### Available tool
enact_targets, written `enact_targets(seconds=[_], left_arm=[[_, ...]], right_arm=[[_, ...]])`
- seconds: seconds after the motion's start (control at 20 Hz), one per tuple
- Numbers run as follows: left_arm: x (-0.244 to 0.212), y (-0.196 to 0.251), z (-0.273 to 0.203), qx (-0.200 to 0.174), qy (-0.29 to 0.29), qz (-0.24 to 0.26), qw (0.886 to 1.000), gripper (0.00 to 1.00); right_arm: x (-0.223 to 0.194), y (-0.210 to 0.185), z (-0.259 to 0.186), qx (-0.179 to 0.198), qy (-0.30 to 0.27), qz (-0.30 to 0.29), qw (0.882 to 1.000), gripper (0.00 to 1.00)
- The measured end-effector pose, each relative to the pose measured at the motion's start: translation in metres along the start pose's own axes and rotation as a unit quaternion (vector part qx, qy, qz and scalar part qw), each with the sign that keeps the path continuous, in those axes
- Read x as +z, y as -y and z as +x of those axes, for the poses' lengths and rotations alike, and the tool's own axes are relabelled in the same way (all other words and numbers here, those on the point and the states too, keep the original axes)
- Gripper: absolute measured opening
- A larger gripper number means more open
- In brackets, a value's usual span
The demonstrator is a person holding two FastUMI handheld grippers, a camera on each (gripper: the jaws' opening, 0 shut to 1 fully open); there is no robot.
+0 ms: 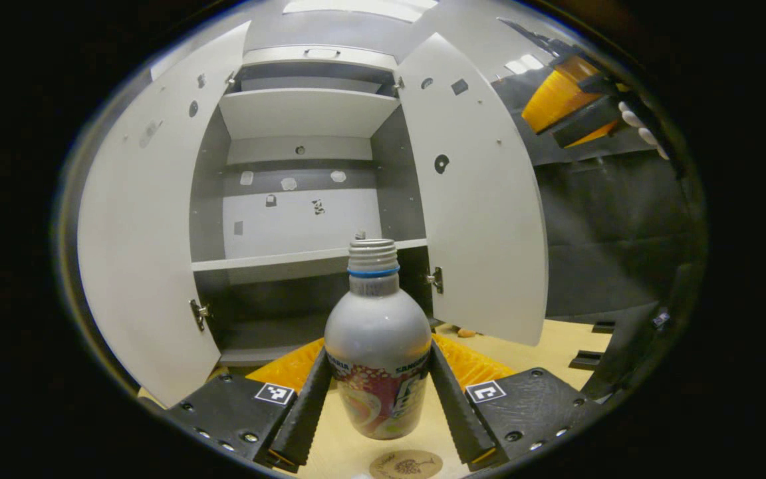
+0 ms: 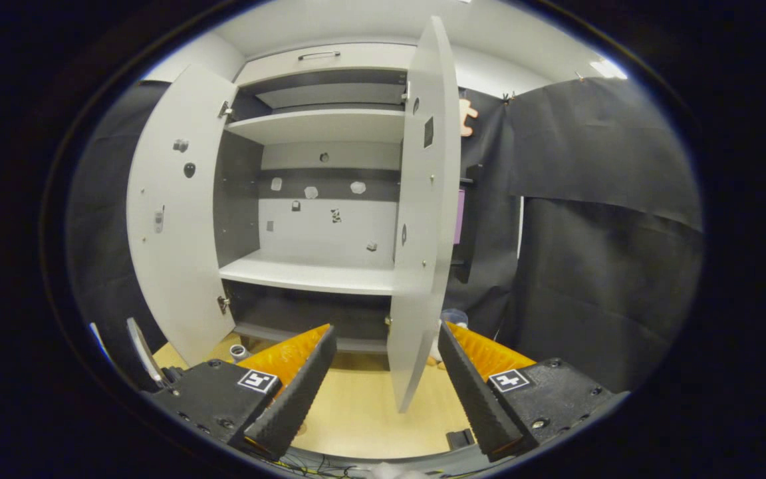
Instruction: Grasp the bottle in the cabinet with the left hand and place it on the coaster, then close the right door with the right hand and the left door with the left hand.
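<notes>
I see the cabinet (image 1: 303, 199) standing with both doors swung wide, its left door (image 1: 147, 219) and right door (image 1: 483, 199) flanking bare shelves. My left tongs (image 1: 378, 399) pinch the bottle (image 1: 378, 352) upright between both fingers, out in front of the cabinet, above the desk (image 1: 350, 452) and just behind the coaster (image 1: 405, 464). My right tongs (image 2: 383, 392) are spread with nothing between them, the right door's edge ahead of the gap.
</notes>
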State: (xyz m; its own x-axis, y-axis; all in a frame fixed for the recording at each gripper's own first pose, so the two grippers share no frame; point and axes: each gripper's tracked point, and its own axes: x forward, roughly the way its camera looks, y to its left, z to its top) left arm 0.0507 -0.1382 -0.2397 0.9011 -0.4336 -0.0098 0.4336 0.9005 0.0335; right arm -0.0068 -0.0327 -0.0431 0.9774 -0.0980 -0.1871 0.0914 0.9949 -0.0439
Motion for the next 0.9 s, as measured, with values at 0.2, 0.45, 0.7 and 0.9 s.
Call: enact_targets(seconds=[0.2,0.45,0.7,0.9], left_arm=[[-0.032,0.006,-0.009,-0.002,-0.01,-0.01,1.0,0.82],[-0.081,0.006,-0.017,0.002,-0.041,-0.019,0.999,0.79],[-0.104,0.011,-0.02,-0.005,-0.047,-0.03,0.998,0.79],[-0.117,0.015,-0.026,-0.005,-0.057,-0.032,0.998,0.8]], right_arm=[[-0.003,-0.006,-0.001,0.008,-0.007,-0.013,1.0,1.0],[-0.01,-0.009,-0.001,0.014,-0.019,-0.029,0.999,1.0],[-0.009,-0.008,-0.001,0.012,-0.022,-0.048,0.999,1.0],[-0.009,-0.009,-0.001,0.017,-0.022,-0.059,0.998,1.0]])
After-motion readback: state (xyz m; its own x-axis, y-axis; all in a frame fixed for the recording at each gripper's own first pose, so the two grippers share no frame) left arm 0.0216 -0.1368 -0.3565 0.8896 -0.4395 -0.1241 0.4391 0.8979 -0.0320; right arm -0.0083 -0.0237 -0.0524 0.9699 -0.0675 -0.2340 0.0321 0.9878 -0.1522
